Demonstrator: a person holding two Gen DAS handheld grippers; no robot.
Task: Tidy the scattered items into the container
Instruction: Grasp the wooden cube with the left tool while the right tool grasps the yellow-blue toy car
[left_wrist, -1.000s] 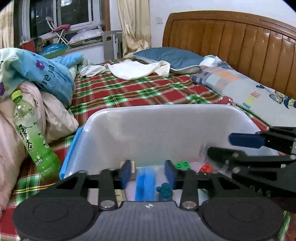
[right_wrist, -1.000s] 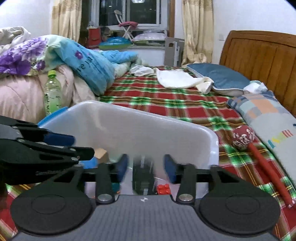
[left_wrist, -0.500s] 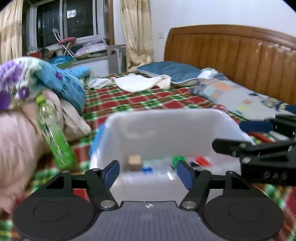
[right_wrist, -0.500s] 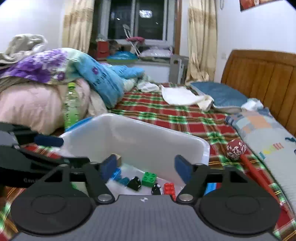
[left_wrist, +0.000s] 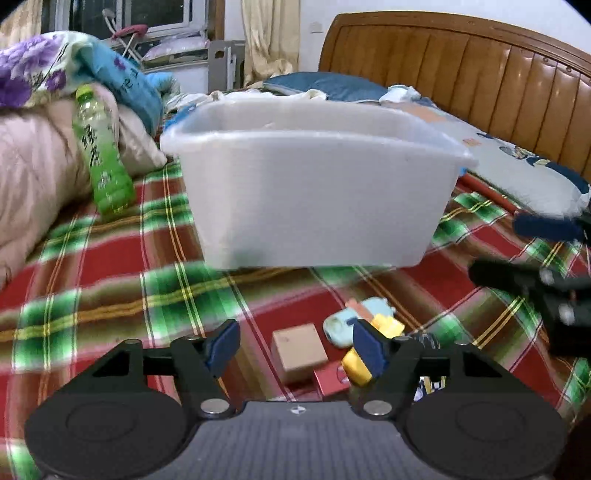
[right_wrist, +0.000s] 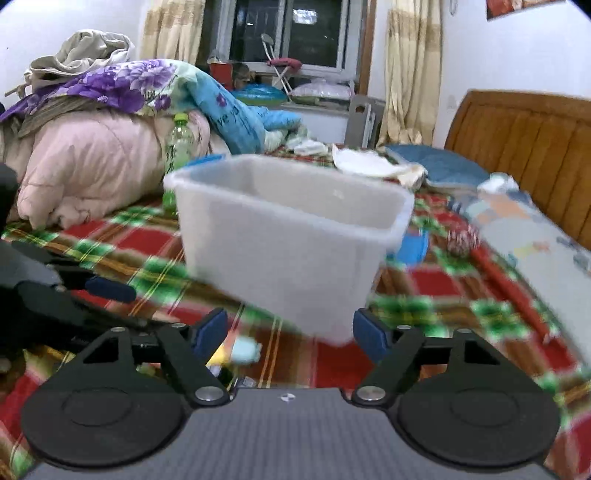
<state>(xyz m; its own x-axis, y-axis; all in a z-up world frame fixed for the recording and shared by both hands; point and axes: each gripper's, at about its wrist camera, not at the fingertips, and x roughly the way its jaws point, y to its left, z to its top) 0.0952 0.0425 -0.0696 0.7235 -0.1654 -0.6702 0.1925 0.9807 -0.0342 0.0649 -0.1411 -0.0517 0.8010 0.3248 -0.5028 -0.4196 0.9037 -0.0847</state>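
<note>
Left gripper (left_wrist: 295, 341) is hanging open right over the scattered toys

The wooden block (left_wrist: 298, 350) is lying on the bed (left_wrist: 110, 266) between its spread fingers, the yellow toy (left_wrist: 365, 354) touching its right finger; the container (left_wrist: 314, 192) is standing beyond. The right gripper (right_wrist: 290, 330), open and empty, is sitting further off, facing the container's corner.

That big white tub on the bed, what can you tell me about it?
The white tub is a translucent, milky plastic bin, rectangular with rounded corners, walls tapering toward the base and a rolled lip around its open top. It stands upright on the red-and-green plaid bedspread. From this low angle its inside is hidden. A green drink bottle leans on bedding to its left, apart from it. Small toys, including a tan cube, lie in front, not touching it. Neither pair of tongs touches it.
</note>
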